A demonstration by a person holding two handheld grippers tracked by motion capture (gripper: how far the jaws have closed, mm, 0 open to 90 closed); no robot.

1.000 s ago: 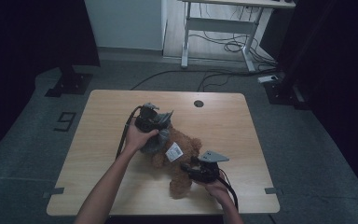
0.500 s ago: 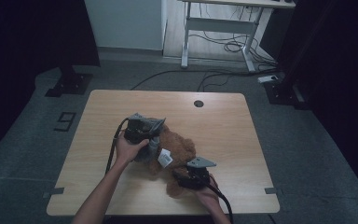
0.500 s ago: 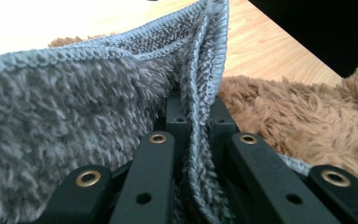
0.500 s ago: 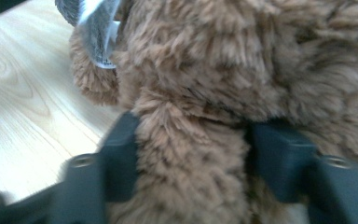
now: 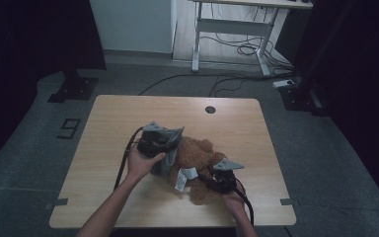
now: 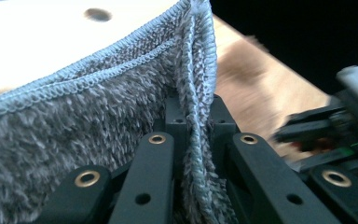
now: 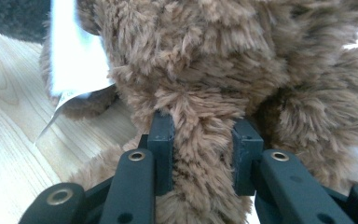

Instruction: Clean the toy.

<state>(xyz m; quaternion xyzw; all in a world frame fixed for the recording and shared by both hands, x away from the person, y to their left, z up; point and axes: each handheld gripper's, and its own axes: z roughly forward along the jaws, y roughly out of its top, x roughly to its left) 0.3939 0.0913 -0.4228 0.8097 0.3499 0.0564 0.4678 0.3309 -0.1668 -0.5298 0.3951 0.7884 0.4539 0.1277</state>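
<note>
The grey terry cloth (image 6: 88,121), pinched in the left claw (image 6: 193,116), has been drawn back over the brown plush teddy bear (image 5: 200,158) on the wooden tabletop (image 5: 237,123). The right claw (image 7: 203,135) has just been closing and now clamps a bear limb.

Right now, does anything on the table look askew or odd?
Nothing damaged. The brown teddy bear lies toppled on the table, its white tag sticking out, with the grey cloth bunched against it.
</note>
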